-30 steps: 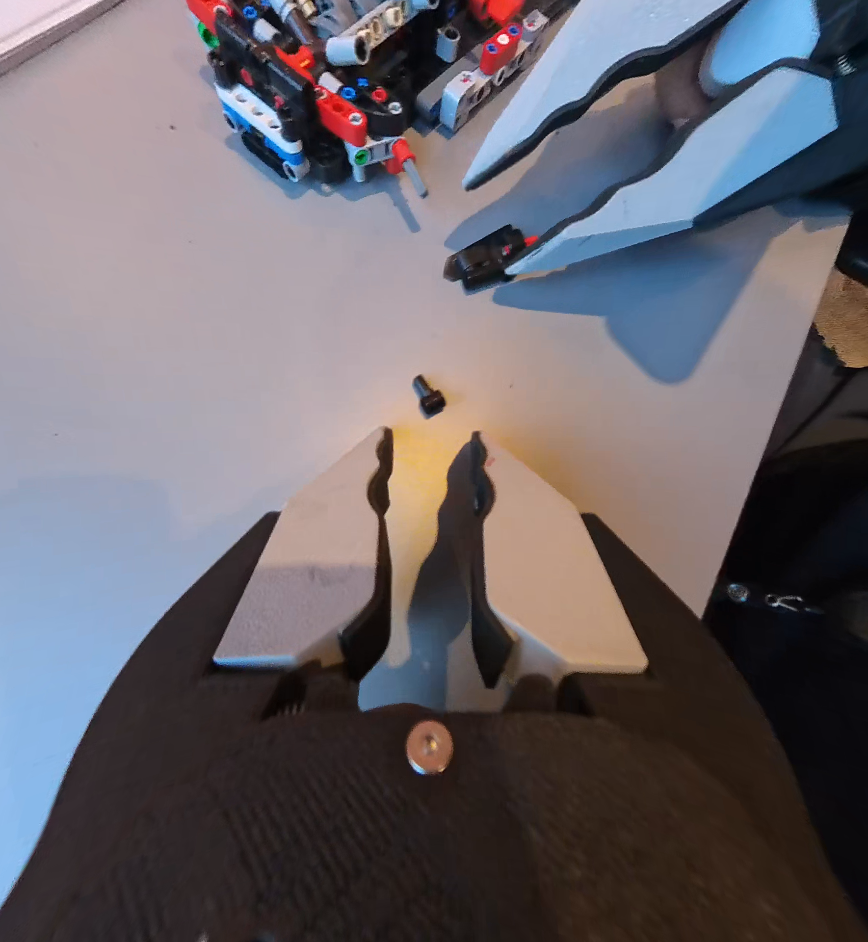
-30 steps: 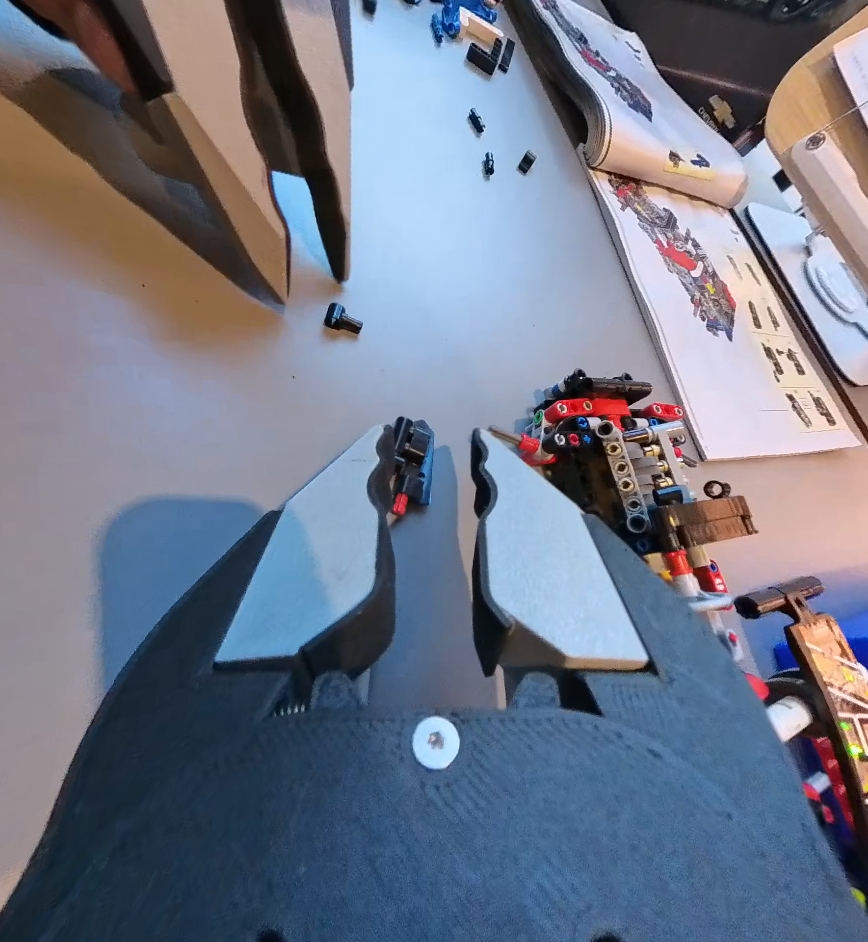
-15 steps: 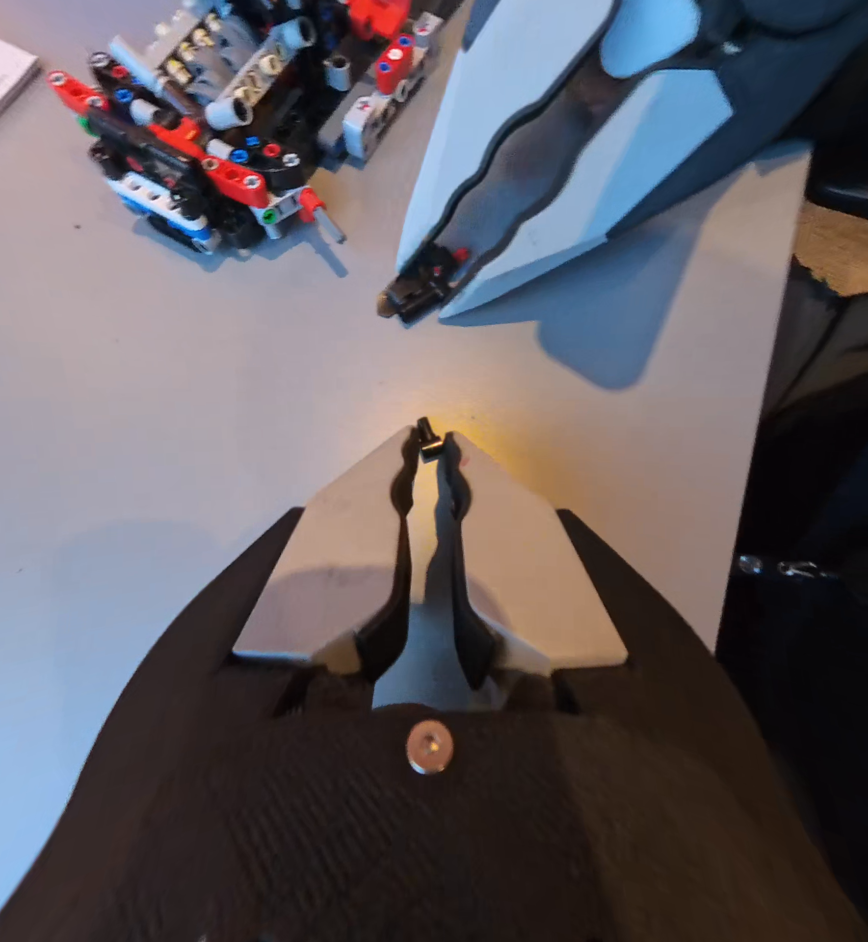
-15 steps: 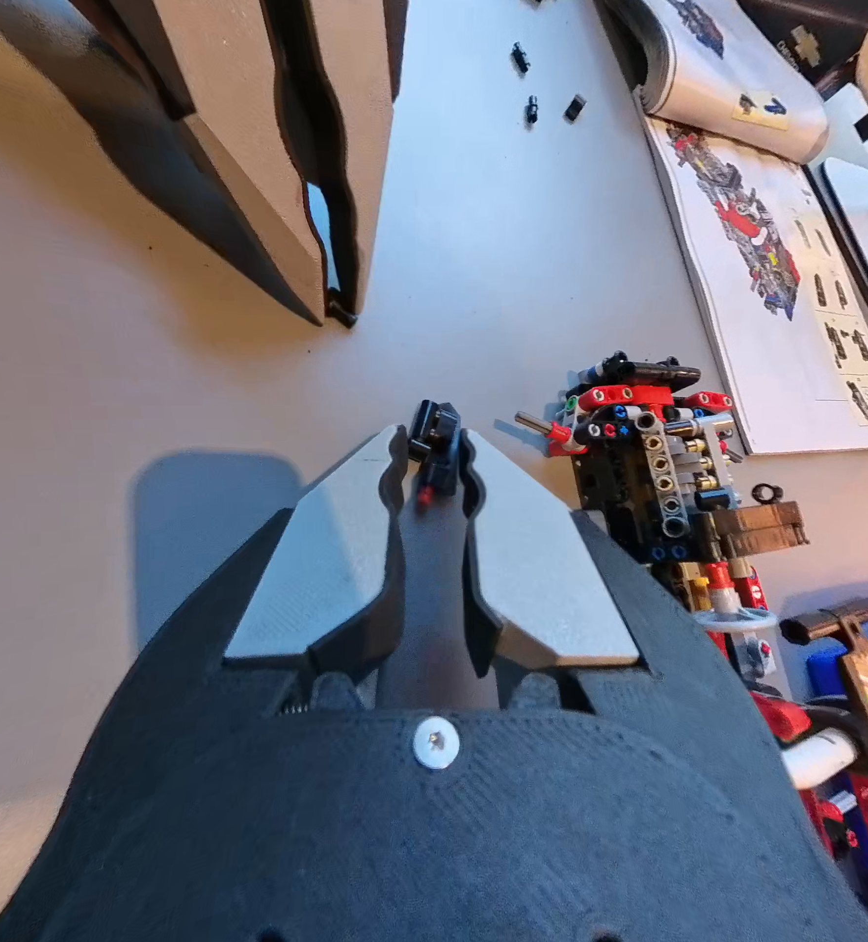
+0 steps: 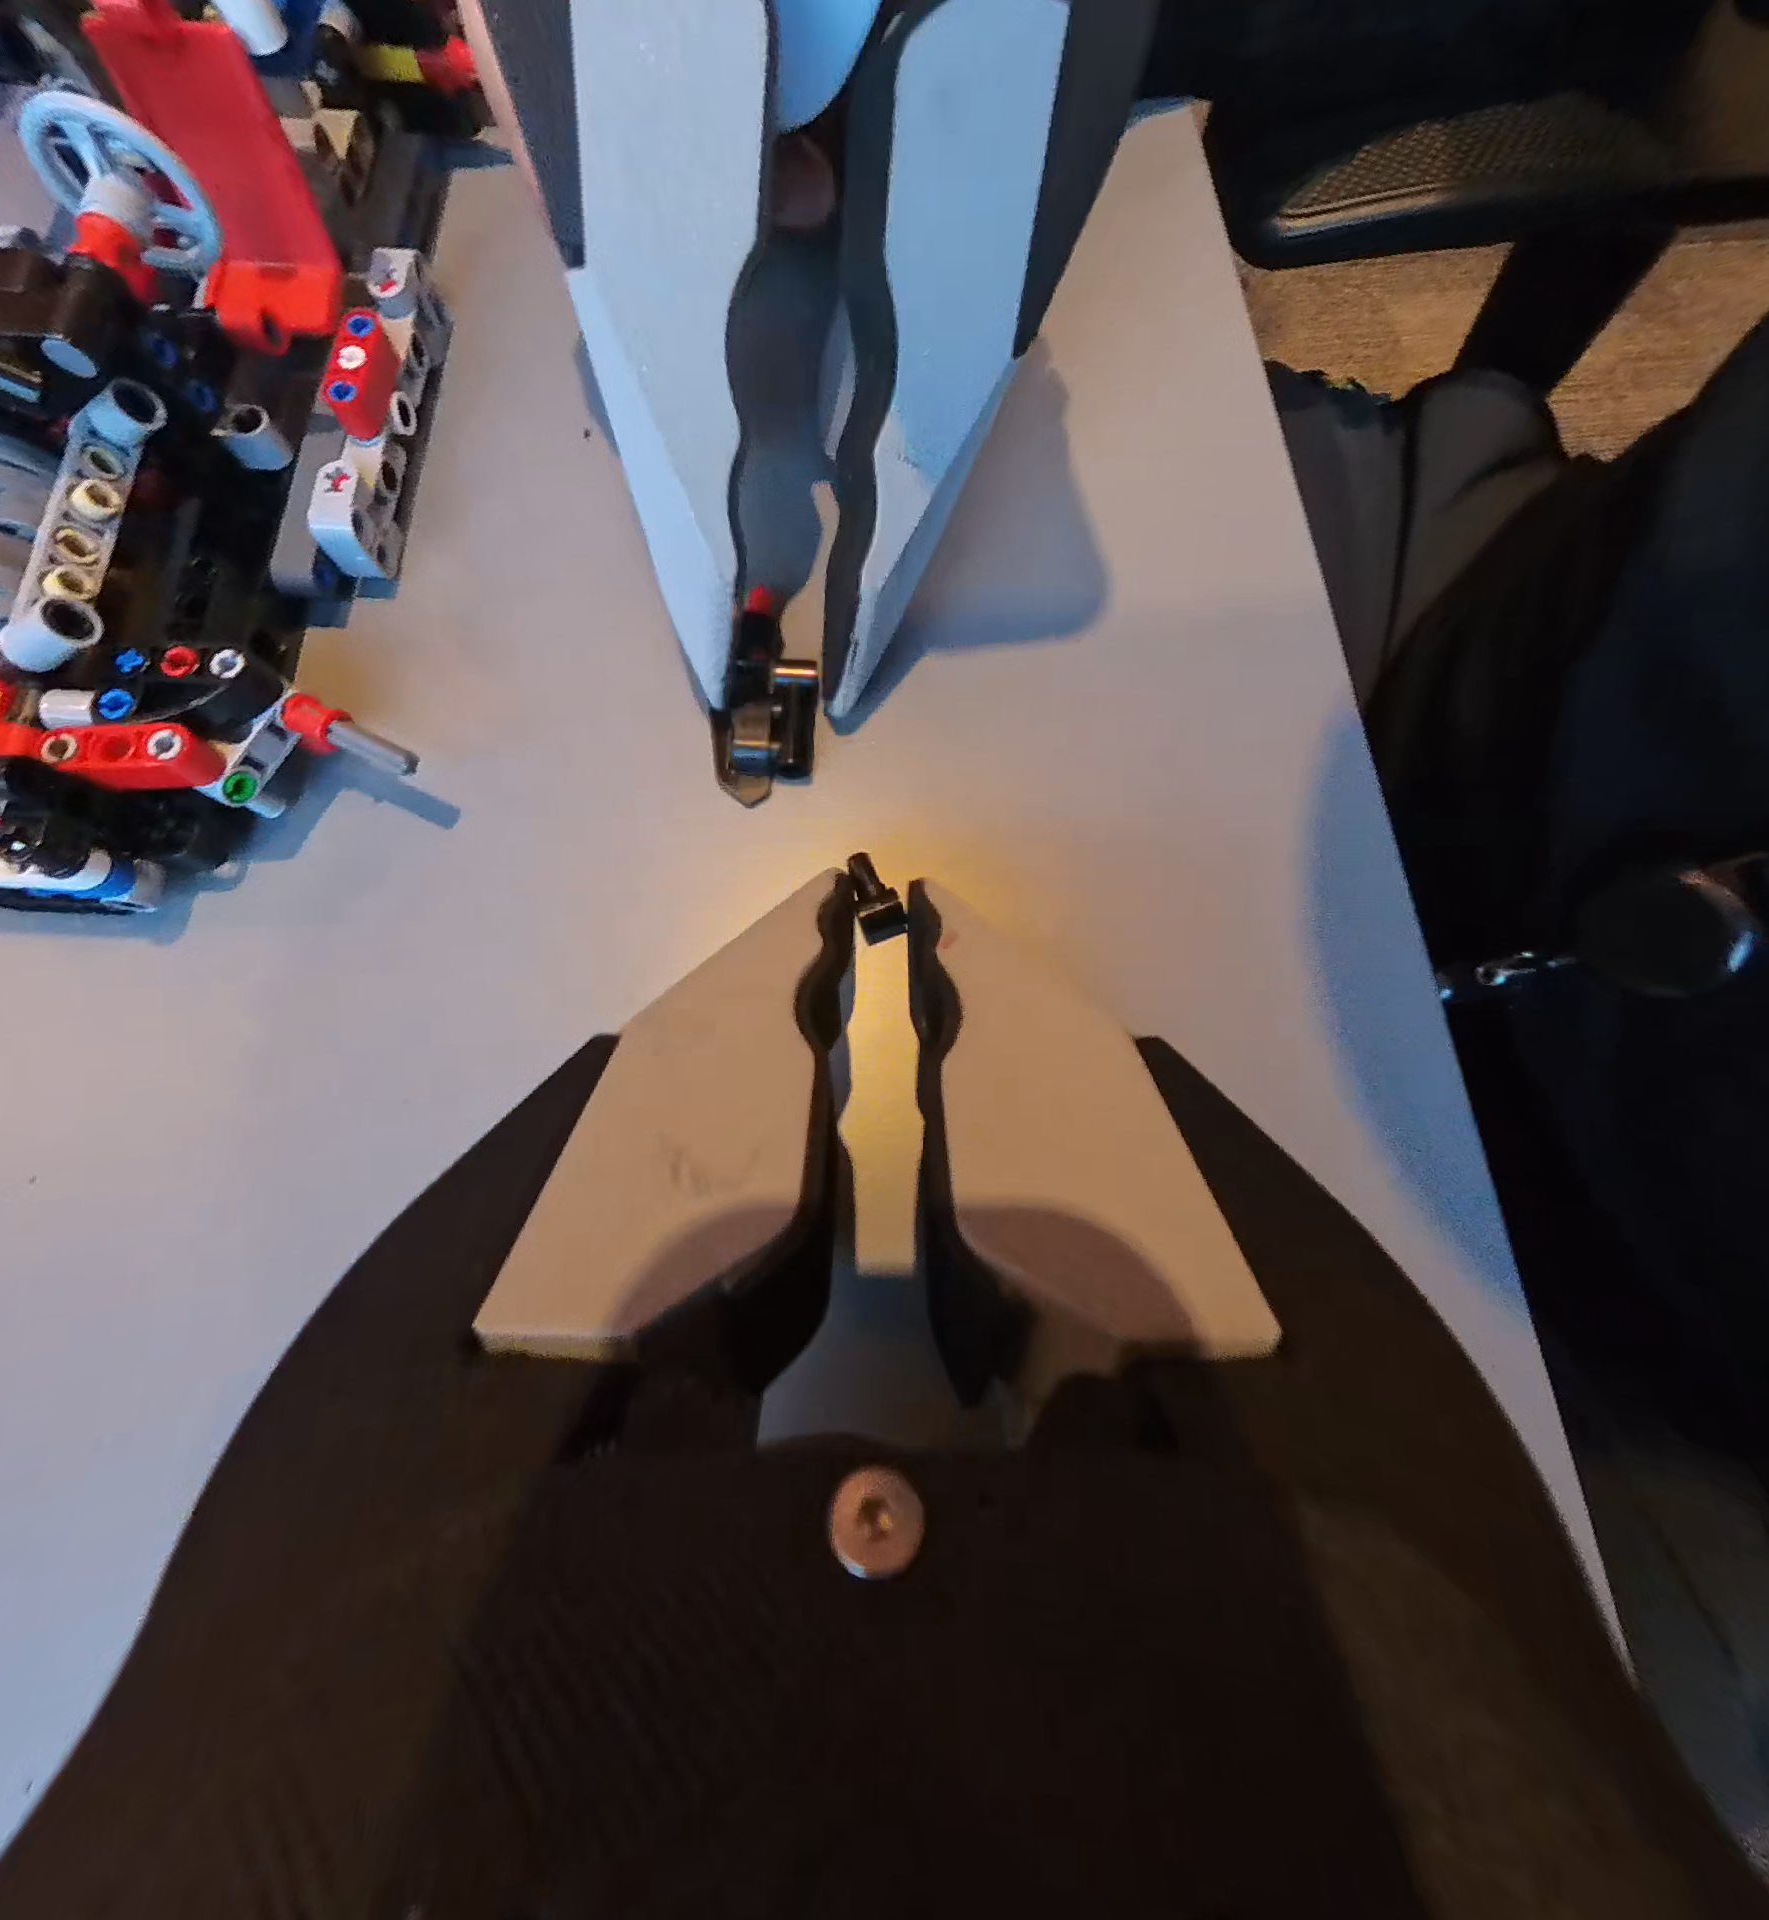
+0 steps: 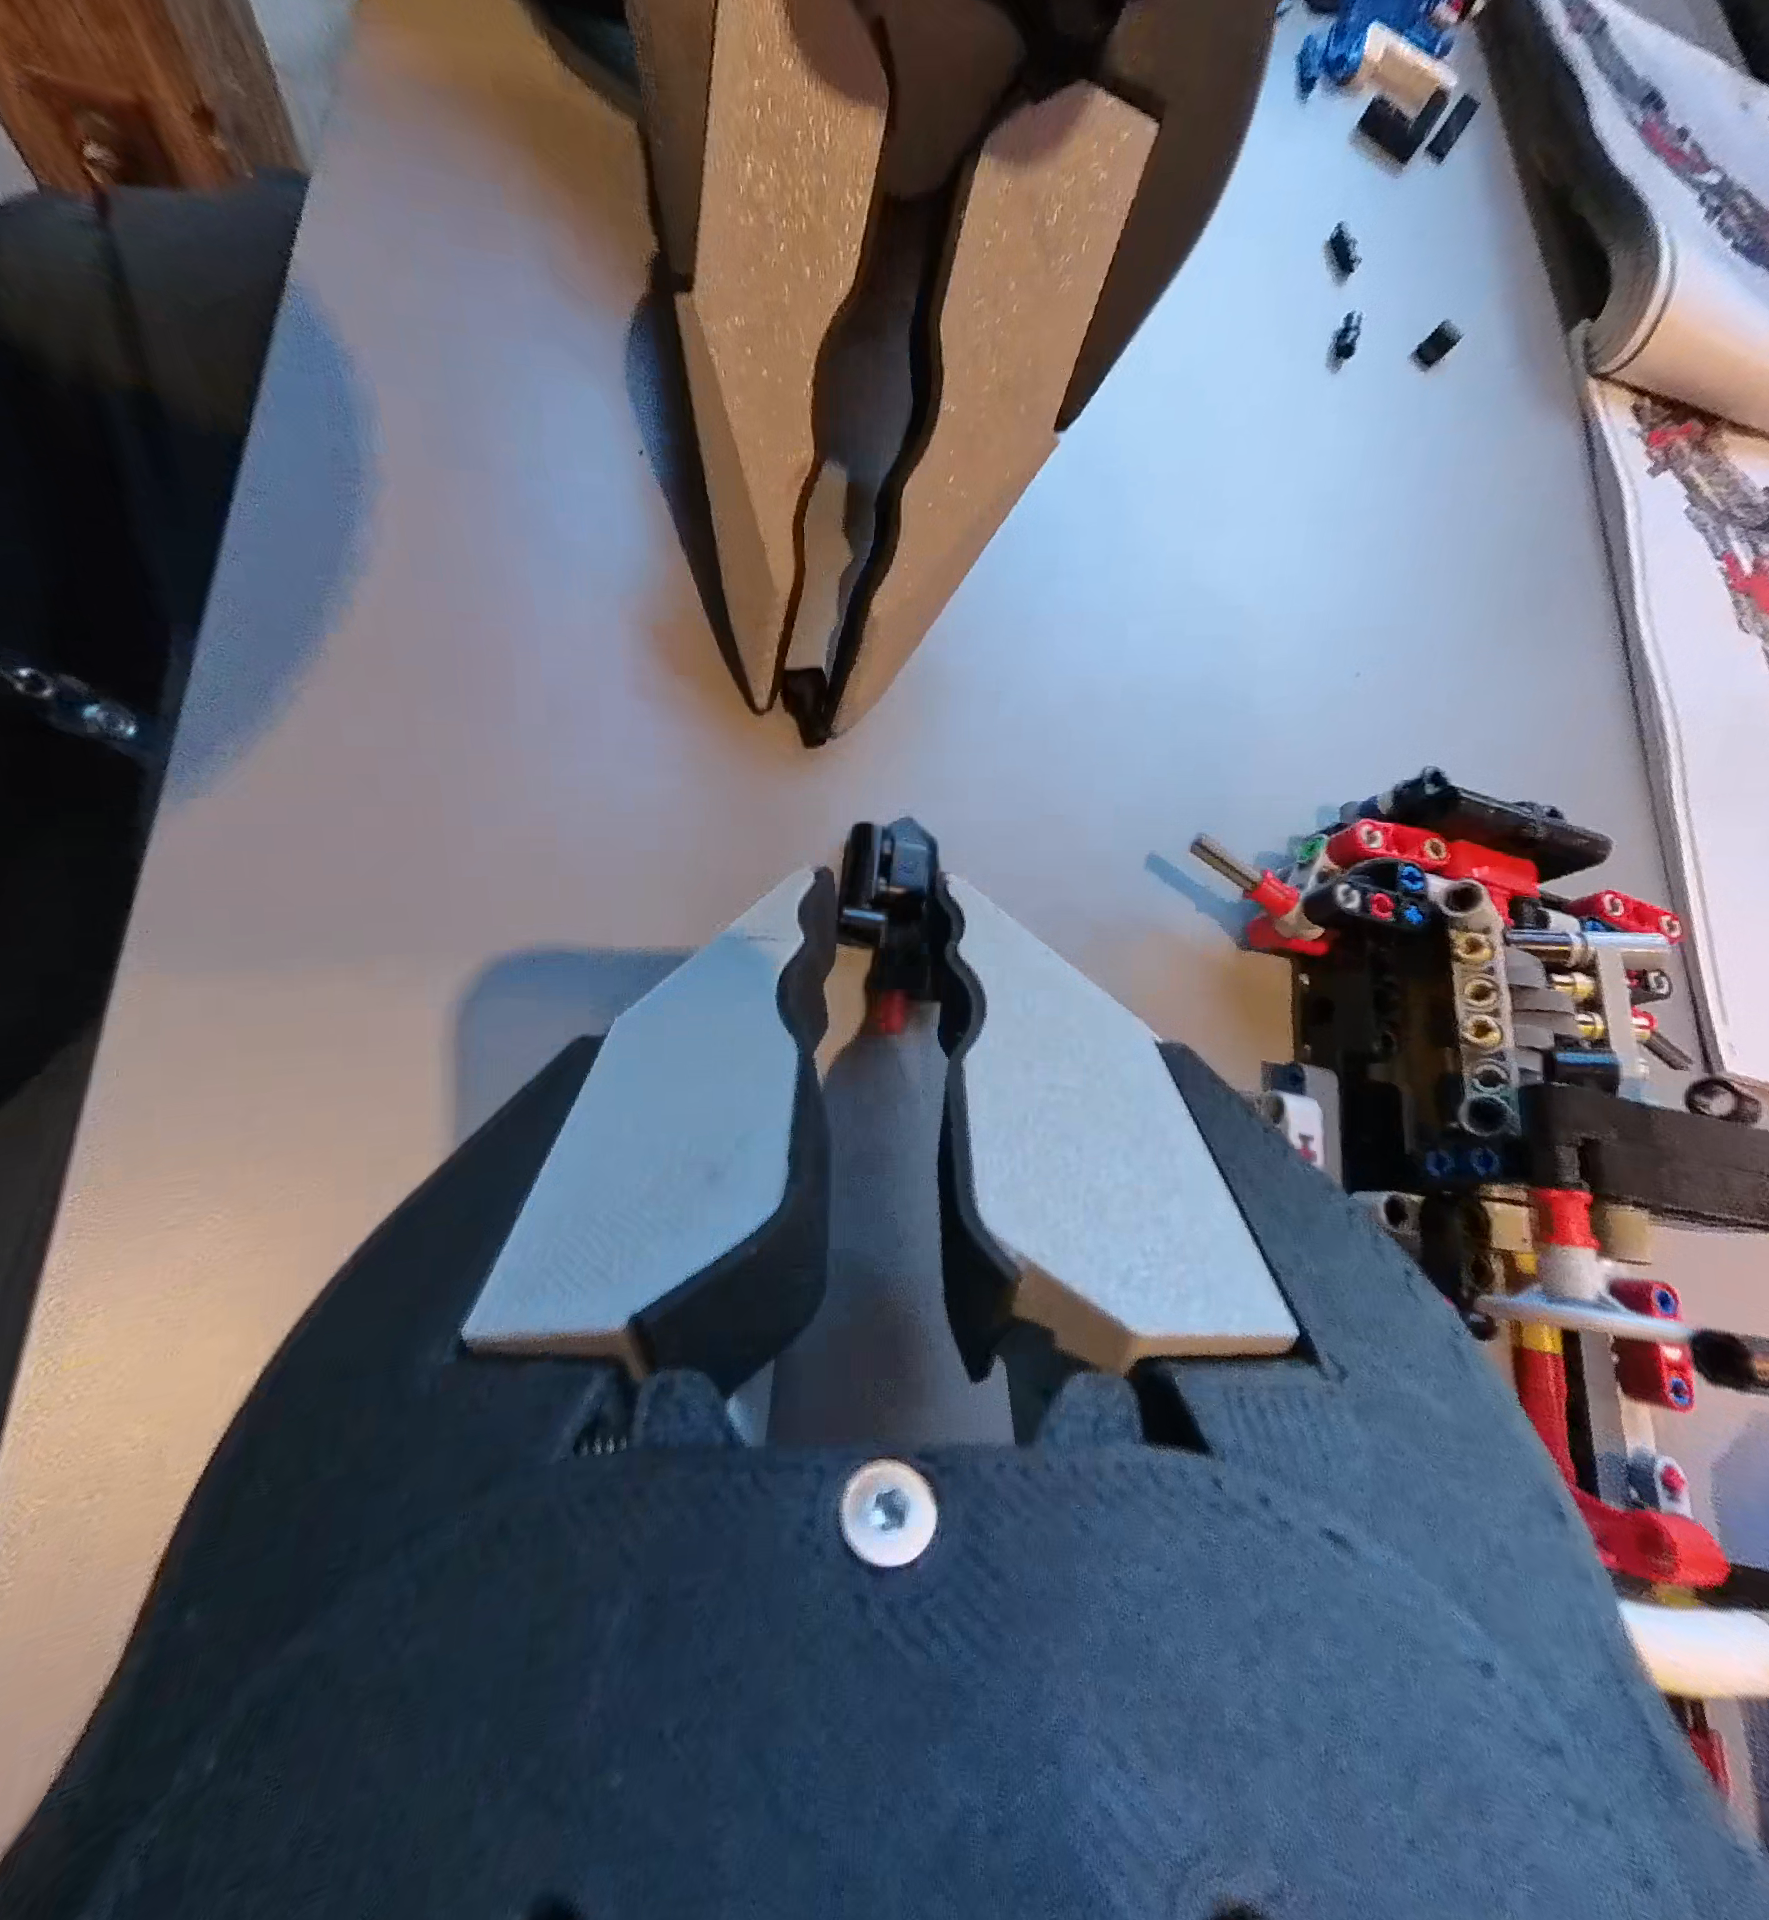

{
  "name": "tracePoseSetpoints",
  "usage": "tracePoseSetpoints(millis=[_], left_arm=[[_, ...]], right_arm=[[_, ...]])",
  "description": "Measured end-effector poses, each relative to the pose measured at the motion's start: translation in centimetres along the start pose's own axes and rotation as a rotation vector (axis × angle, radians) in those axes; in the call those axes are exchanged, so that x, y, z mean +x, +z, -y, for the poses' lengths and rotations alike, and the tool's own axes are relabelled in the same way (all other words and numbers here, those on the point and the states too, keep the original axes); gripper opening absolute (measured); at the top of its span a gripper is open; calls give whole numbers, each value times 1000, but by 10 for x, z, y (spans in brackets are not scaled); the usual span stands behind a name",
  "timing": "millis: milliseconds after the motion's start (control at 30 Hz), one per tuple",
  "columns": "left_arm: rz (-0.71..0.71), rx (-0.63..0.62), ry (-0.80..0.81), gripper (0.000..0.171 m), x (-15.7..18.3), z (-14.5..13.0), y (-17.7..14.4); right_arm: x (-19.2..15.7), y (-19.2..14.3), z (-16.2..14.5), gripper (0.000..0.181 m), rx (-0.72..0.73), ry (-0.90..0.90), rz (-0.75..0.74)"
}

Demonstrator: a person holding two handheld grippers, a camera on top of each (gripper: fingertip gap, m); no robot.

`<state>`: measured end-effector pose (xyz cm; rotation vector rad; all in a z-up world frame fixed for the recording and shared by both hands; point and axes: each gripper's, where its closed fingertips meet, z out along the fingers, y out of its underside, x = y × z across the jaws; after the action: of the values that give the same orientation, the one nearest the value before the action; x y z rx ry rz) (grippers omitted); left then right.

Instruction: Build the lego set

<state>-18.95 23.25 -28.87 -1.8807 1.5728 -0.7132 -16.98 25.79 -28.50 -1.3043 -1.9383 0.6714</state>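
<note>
My left gripper [image 5: 875, 902] is shut on a small black pin [image 5: 872, 904], held at its fingertips just above the white table [image 5: 236, 1039]. My right gripper [image 6: 885, 899] is shut on a small black piece with a red end [image 6: 890, 914]. The two grippers face each other tip to tip, a short gap apart. In the left wrist view the right gripper [image 5: 771, 717] comes in from the top with the black piece [image 5: 771, 717]. In the right wrist view the left gripper [image 6: 807, 717] comes in from the top with the pin [image 6: 807, 717].
The part-built lego model [image 5: 132, 520] stands at the left in the left wrist view and in the right wrist view at the right [image 6: 1482, 1039]. An open instruction booklet [image 6: 1742, 520] and several loose small pieces [image 6: 1379, 291] lie beyond. The table edge [image 5: 1379, 831] runs close by. My hands' fingertips stand some 4 centimeters from each other.
My left gripper moved forward onto the black pin, shut on it and lifted it. My right gripper shut on the black piece. Both turned to face each other and came closer.
</note>
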Motion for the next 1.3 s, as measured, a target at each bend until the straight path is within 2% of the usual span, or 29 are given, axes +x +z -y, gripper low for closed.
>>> tracePoseSetpoints(millis=[133, 300, 467, 533, 600, 700, 767, 900, 1067, 1167, 1300], left_arm=[[-10, 1, 18, 14, 3, 0, 0], [78, 6, 55, 21, -4, -2, -4], [185, 8, 150, 16, -9, -6, -11], [186, 4, 197, 8, -4, -6, -10], [187, 5, 223, 5, -2, -5, -9], [164, 13, 225, 8, 0, -5, -8], [160, 17, 223, 10, -1, -4, -8], [183, 14, 225, 11, -5, -3, -7], [166, 13, 207, 9, -5, -3, -7], [175, 28, 182, 15, -8, -1, -9], [136, 167, 77, 15, -10, 33, -15]], right_arm=[[-3, -1, 1, 14, 8, -25, 3], [3, -9, 5, 14, 64, 4, -20], [7, -14, 8, 15, 95, 16, -40], [11, -21, 11, 12, 133, 28, -61], [21, -32, 17, 0, 200, 49, -107], [28, -42, 25, 1, 282, 109, -101], [23, -36, 24, 8, 261, 121, -61], [15, -22, 19, 8, 179, 51, -57], [12, -23, 16, 8, 171, 53, -35], [7, -23, 12, 9, 151, 28, -23], [0, -19, 5, 10, 100, -17, -22]])
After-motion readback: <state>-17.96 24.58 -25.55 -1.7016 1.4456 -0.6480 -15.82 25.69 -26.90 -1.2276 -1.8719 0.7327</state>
